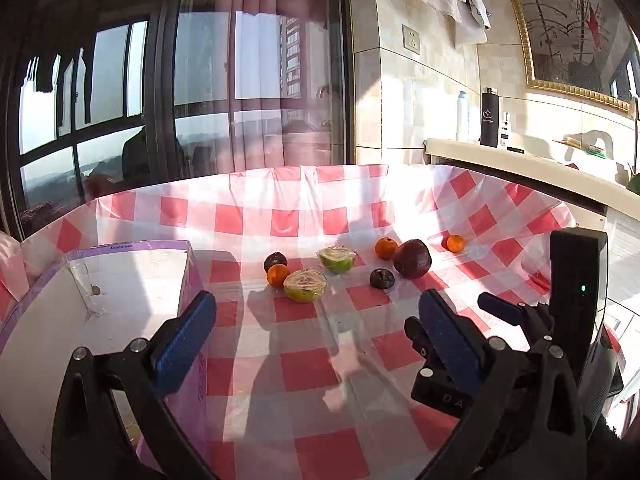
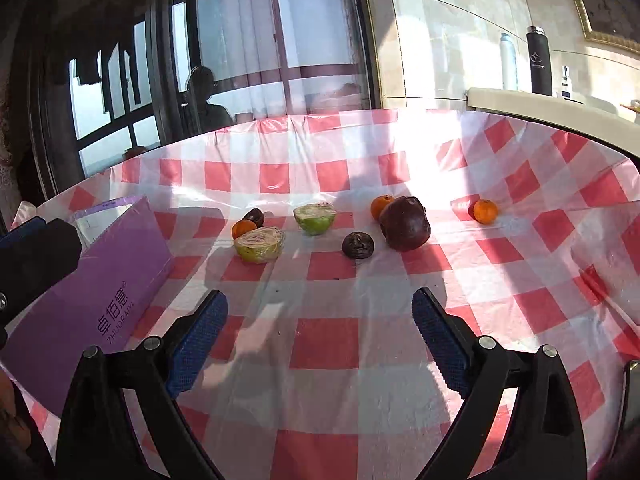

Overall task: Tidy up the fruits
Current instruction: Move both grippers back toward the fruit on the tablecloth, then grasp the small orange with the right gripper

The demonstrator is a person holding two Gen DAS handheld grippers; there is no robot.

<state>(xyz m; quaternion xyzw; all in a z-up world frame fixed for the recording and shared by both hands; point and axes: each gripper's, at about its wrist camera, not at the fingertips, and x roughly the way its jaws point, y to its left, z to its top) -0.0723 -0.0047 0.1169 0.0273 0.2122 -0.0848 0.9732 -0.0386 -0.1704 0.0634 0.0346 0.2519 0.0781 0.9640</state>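
Note:
Fruits lie on a red-and-white checked tablecloth (image 1: 308,364). Two wrapped green halves (image 1: 305,285) (image 1: 338,258), three small oranges (image 1: 277,274) (image 1: 386,247) (image 1: 455,243), a large dark red fruit (image 1: 412,258) and two small dark wrinkled fruits (image 1: 382,278) (image 1: 275,260). A white-and-purple box (image 1: 100,320) stands at the left. My left gripper (image 1: 318,326) is open and empty, short of the fruits. My right gripper (image 2: 320,324) is open and empty, also short of them; it shows in the left wrist view (image 1: 500,308). The box (image 2: 92,280), green halves (image 2: 259,243) (image 2: 315,218) and dark red fruit (image 2: 405,223) show in the right wrist view.
A window and curtain rise behind the table's far edge. A tiled wall with a socket (image 1: 411,39) is at the back right. A counter (image 1: 520,160) at the right holds a black bottle (image 1: 491,118) and a white bottle (image 1: 463,116).

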